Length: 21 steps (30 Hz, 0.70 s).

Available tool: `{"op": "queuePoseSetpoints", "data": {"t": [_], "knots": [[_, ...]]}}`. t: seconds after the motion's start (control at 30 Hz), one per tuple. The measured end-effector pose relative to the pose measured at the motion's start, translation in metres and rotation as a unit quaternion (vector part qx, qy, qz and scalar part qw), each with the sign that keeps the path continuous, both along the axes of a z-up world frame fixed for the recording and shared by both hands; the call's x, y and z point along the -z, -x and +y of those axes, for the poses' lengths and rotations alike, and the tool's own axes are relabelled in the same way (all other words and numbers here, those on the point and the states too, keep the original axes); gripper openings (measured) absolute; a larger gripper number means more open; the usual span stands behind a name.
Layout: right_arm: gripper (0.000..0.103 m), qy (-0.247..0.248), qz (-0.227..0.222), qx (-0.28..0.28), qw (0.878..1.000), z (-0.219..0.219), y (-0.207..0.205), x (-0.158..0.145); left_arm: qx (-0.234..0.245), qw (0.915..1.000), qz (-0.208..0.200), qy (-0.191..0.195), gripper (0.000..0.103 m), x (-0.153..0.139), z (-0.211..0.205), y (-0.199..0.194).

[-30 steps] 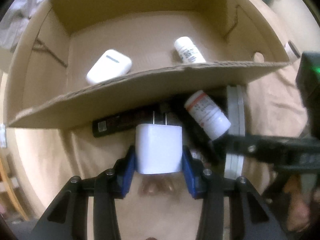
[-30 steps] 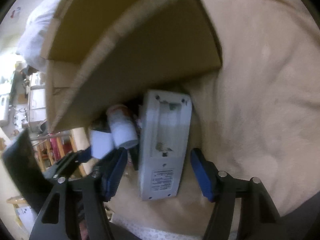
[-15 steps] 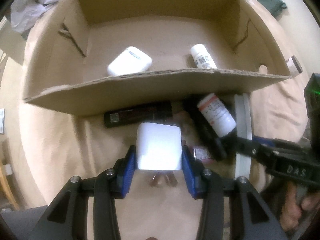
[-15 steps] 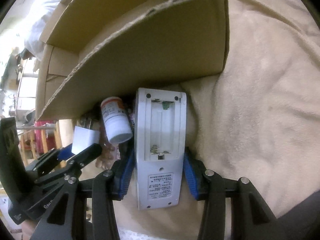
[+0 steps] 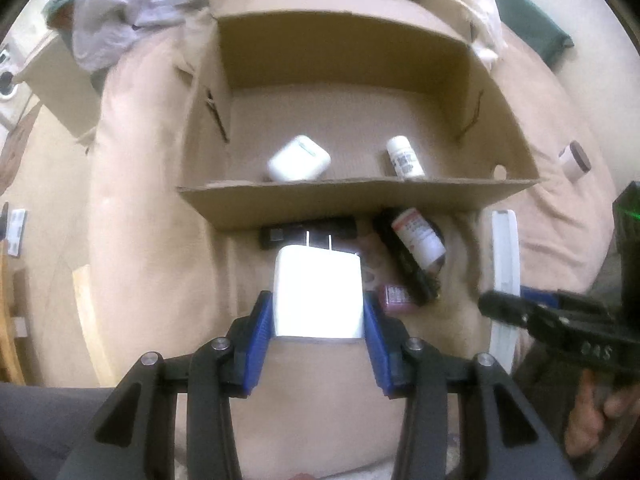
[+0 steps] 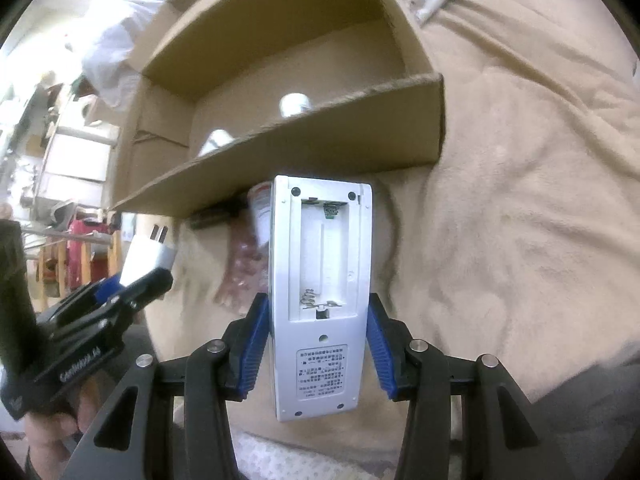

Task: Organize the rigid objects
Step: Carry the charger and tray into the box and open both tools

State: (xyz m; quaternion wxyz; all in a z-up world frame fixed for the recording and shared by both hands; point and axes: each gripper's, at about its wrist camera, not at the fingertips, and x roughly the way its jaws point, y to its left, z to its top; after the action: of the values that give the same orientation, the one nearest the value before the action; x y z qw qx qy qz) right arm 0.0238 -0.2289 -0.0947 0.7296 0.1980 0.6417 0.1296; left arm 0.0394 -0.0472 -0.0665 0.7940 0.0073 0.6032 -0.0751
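Observation:
My left gripper (image 5: 318, 316) is shut on a white plug charger (image 5: 318, 290), prongs forward, held above the beige blanket before the cardboard box (image 5: 360, 200). It also shows in the right wrist view (image 6: 148, 256). My right gripper (image 6: 318, 320) is shut on a white remote (image 6: 320, 280), battery bay open and facing up, lifted in front of the box (image 6: 320, 148). The remote shows in the left wrist view (image 5: 505, 264). In the box lie a white earbud case (image 5: 298, 159) and a small white bottle (image 5: 404, 157).
Outside the box's near wall lie a black remote (image 5: 308, 233), a white pill bottle with a red label (image 5: 418, 236), a second black stick (image 5: 408, 264) and a small pink packet (image 5: 394, 298). A white-and-brown roll (image 5: 575, 160) lies right. Clothes (image 5: 132, 4) are piled behind.
Both grippers have risen and pulled back from the box. The right gripper closed on the white remote and lifted it. The left still holds the charger.

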Motion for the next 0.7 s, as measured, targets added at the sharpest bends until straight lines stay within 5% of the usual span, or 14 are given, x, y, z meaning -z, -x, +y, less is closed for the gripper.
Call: {"op": "queuePoseSetpoints", "data": {"t": [0.37,0.7], "knots": [[0.049,-0.020,-0.054,-0.021,0.998,-0.008,0.005,-0.045,-0.023,0.9988,-0.041,0.010,0.040,-0.044,0.019,-0.005],[0.049,-0.031,-0.110,-0.020,0.993,-0.017,-0.038,-0.089,-0.020,0.9975,-0.068,-0.003,0.040,-0.067,0.019,-0.047]]}}
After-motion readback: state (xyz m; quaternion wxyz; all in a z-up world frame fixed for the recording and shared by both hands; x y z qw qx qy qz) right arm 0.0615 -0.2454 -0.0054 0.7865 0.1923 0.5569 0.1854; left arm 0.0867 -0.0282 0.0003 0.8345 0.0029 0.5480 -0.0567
